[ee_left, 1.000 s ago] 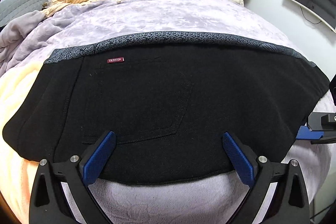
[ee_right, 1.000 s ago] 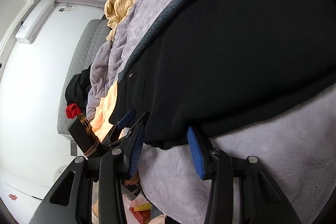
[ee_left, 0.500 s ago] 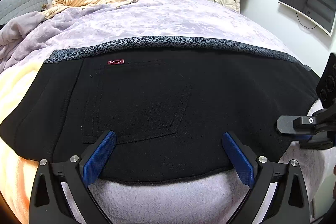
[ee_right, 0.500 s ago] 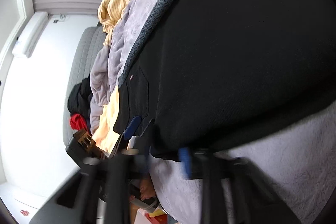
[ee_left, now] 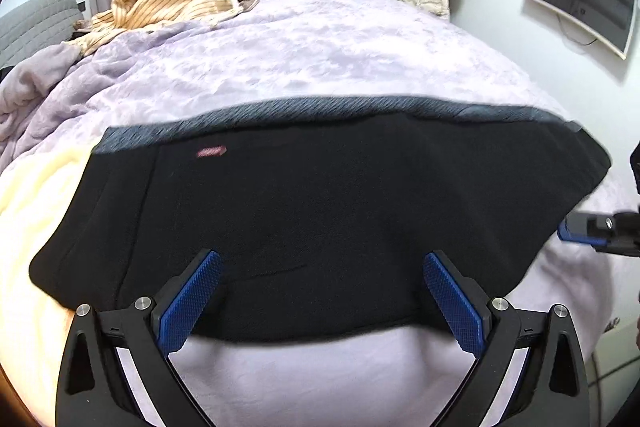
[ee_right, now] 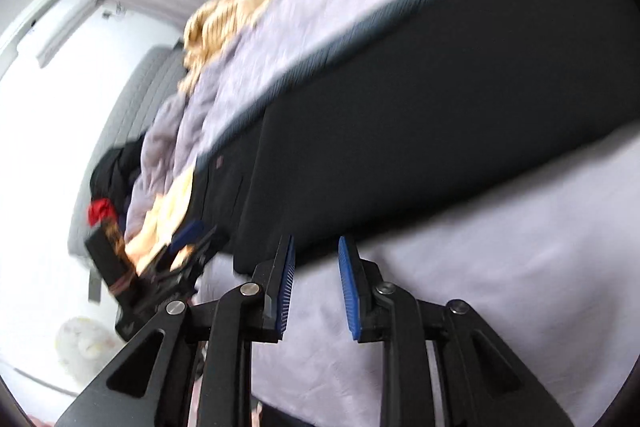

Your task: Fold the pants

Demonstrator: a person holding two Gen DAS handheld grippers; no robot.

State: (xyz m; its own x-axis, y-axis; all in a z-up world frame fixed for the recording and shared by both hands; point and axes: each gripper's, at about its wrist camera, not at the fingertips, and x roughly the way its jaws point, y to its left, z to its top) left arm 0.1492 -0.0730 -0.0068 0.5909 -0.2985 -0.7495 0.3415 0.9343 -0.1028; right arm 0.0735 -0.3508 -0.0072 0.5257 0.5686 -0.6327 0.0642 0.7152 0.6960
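Lying ahead of left hand-held gripper: pants

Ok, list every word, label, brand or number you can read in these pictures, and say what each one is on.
Nothing can be read now.
Red tag on the black pants, below the grey waistband: it has lettering, but it is too blurred to read in the left wrist view.
The same tag in the right wrist view: too small and blurred.
Wall screen: no text shows.
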